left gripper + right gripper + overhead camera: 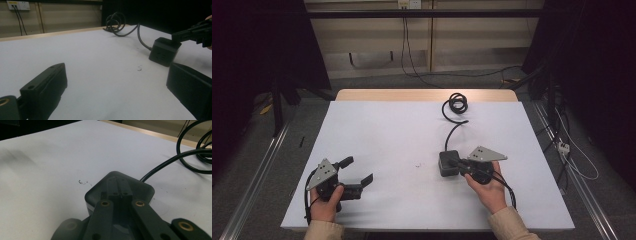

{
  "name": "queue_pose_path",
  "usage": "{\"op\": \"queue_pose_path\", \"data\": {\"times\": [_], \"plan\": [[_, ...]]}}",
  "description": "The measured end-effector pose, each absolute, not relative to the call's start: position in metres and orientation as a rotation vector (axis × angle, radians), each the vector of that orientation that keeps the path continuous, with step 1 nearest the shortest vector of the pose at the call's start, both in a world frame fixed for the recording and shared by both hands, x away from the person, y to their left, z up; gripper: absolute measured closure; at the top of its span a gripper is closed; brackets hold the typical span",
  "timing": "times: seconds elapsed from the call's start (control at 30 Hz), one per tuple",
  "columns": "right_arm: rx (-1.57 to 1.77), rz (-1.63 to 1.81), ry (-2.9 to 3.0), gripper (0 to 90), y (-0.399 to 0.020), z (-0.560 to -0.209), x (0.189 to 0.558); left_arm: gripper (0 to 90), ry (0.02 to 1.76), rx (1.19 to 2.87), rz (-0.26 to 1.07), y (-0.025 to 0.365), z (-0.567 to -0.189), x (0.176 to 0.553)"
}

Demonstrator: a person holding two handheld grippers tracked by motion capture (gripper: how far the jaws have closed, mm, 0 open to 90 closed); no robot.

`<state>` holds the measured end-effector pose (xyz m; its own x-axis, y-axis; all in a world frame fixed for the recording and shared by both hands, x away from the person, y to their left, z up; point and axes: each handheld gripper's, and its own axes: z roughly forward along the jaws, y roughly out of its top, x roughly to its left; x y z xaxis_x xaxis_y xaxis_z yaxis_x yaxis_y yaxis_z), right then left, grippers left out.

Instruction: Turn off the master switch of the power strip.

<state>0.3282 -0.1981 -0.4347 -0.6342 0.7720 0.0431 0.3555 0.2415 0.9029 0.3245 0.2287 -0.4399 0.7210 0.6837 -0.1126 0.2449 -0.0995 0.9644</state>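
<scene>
Leftmost, the left gripper lies low on the white table with its jaws spread wide on nothing, and bare surface with a tiny scuff mark separates it from the black power cube just right of centre. At that cube the right gripper rests its jaws together, flat on the top face, gripping nothing that can be made out. From the cube's far side its black cable runs toward the far edge, ending in a loose coil.

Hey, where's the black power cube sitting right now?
In the high view the cube sits right of the table's centre, under the tips of the right gripper, with its cord coiled toward the far edge.
</scene>
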Motion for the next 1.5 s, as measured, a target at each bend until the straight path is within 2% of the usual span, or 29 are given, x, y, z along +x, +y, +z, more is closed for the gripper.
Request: {"op": "queue_pose_path", "data": {"times": [1.5], "plan": [[1.027, 1.358, 2.095, 90.0, -0.1969, -0.4359, 0.3269, 2.8, 0.756, 1.666, 0.435, 0.23, -0.4395, 0.3247]]}}
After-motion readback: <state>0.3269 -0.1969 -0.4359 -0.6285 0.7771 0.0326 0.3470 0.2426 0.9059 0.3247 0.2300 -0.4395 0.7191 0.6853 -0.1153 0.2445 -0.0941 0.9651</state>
